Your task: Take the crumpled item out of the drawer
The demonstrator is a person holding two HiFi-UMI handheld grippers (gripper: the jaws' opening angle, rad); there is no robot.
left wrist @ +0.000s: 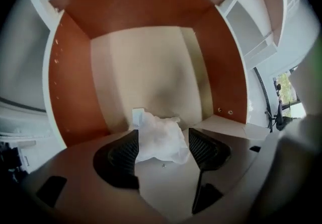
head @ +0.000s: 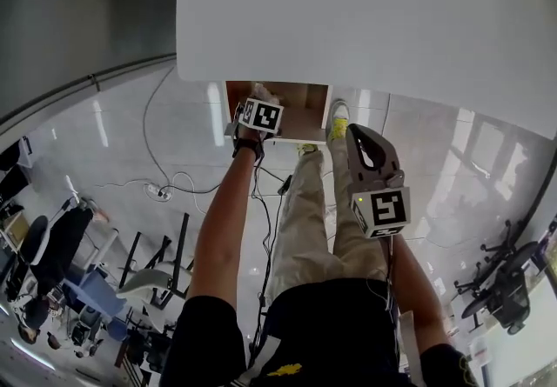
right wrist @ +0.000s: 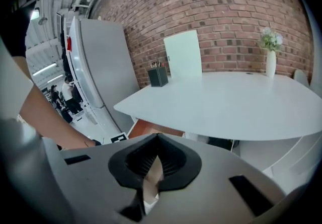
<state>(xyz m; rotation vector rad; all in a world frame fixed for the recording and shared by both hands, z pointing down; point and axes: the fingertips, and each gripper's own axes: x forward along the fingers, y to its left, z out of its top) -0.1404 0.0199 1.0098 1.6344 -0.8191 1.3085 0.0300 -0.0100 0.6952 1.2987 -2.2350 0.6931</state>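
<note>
Left tool (left wrist: 163, 141) astride crumpled paper (left wrist: 157, 132), drawer (head: 300, 114) half hidden under table (head: 365, 20)

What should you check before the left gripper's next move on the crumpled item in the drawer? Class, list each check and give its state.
1. The drawer is open: ok.
2. The crumpled item sits between the jaws of the left gripper: ok.
3. Those jaws are closed on it: not ok, they stand apart.
4. The right gripper is out of the drawer: ok, shut and empty.
5. The item is free of the drawer floor: cannot tell.
</note>
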